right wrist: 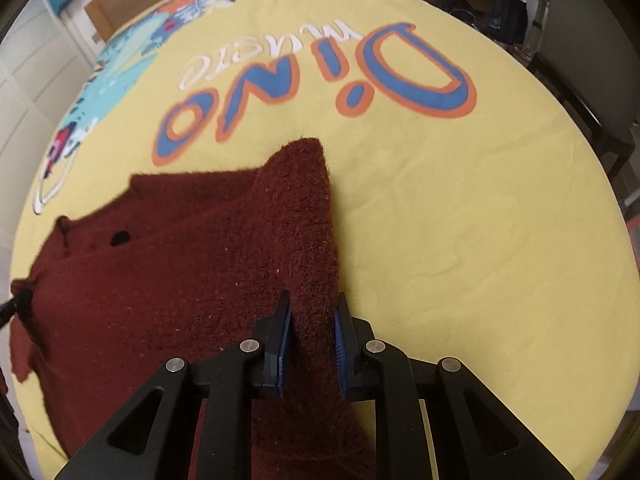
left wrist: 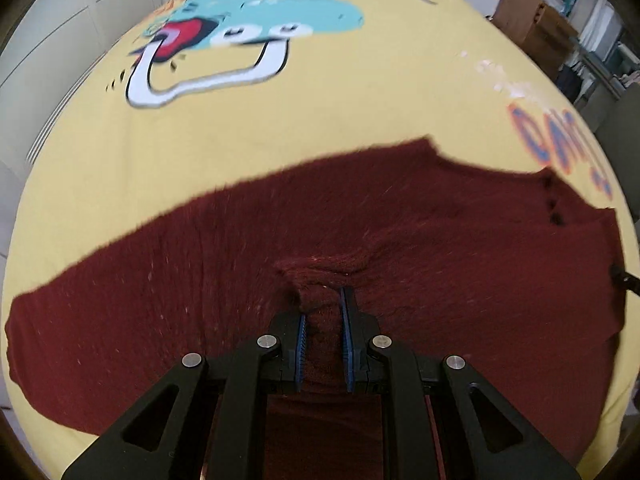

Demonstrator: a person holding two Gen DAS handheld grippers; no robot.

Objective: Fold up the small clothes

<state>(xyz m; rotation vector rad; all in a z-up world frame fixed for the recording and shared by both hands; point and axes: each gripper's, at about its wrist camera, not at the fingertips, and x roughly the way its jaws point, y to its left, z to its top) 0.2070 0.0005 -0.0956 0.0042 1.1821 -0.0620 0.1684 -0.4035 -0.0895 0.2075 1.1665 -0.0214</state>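
Observation:
A dark red fuzzy sweater [left wrist: 440, 240] lies spread on the yellow sheet [left wrist: 320, 120]. In the left wrist view my left gripper [left wrist: 322, 300] is shut on a raised pinch of its fabric, near the middle of the near edge. The picture is blurred by motion. In the right wrist view the sweater [right wrist: 160, 280] shows a sleeve [right wrist: 304, 200] that runs away from me along its right side. My right gripper [right wrist: 313, 296] is shut on that sleeve's near part, with both blue pads pressed into the knit. A dark buttonhole [right wrist: 120, 238] shows near the collar.
The yellow sheet [right wrist: 480, 240] bears a dinosaur print [left wrist: 260, 20] and blue and orange lettering [right wrist: 320, 92]. White cupboard doors [left wrist: 60, 40] stand to the left. Cardboard boxes and shelves [left wrist: 540, 28] are at the far right, and a dark chair [right wrist: 592, 60] stands beside the bed.

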